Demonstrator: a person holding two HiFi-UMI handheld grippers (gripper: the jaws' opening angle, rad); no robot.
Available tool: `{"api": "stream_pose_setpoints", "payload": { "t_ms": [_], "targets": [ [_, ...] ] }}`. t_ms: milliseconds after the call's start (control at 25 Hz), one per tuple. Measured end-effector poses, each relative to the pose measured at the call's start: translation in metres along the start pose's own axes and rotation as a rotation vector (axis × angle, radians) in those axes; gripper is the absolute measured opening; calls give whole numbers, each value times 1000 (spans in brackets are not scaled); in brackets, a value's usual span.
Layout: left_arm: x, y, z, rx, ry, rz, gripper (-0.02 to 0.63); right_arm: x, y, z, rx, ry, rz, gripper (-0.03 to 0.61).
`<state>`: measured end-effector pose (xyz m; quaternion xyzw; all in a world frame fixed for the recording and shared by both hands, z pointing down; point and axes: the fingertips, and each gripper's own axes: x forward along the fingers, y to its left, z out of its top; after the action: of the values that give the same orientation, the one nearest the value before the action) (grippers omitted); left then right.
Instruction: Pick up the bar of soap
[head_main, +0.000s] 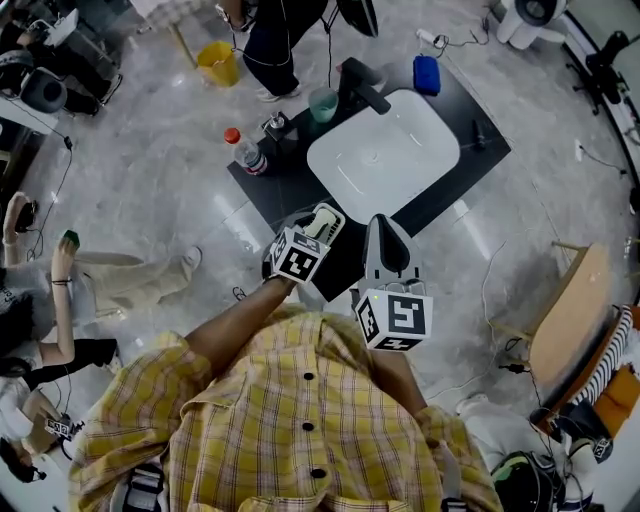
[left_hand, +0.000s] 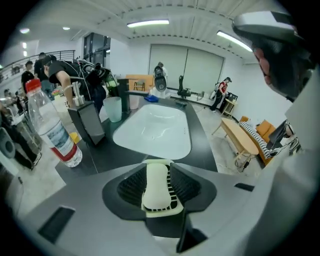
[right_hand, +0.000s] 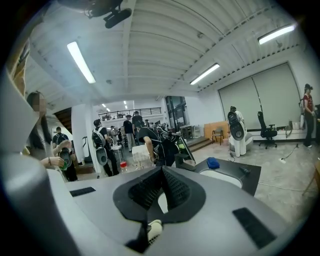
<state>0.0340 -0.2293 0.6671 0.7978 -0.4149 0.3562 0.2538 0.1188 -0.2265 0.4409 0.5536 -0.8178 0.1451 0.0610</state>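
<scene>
since the task only needs one grab, the right gripper (right_hand: 162, 171) hangs back over the near edge of the black counter (head_main: 470, 150), jaws together with nothing in them, out of the way. left gripper (head_main: 322, 222) is doing the work: its jaws stand well apart and straddle the bar of soap (left_hand: 156, 186), one pad along each long side. that looks like a grip across the bar's narrow width. pads sit just beside it and don't look clamped yet, so i judge the soap isn't held.

the soap lies lengthwise on a pale green slatted soap dish (left_hand: 173, 194), probably so it can drain. the dish rests on the counter edge nearest the person, in front of the white basin (head_main: 385, 155). risk: jaws closing low could catch the dish rim along with the bar.

counts:
- soap bars: one
- soap dishes: one
- basins: one
- black faucet (head_main: 362, 88): one
- clear water bottle (left_hand: 52, 127) with a red cap: one, left of the basin
- teal cup (head_main: 323, 103): one, by the faucet
- blue thing (head_main: 427, 75) at the far corner: one, can't tell what it is
- grippers: two
</scene>
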Motion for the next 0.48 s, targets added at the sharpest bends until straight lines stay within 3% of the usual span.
{"api": "stream_pose_setpoints", "payload": {
  "t_ms": [200,480],
  "targets": [
    [21,5,-20,-96,97,-13,156,2,-6,-3,7,9,2,20],
    [39,3,-26,-54,185,-17,163,3,-18,-7,31,15,-20,20]
  ]
}}
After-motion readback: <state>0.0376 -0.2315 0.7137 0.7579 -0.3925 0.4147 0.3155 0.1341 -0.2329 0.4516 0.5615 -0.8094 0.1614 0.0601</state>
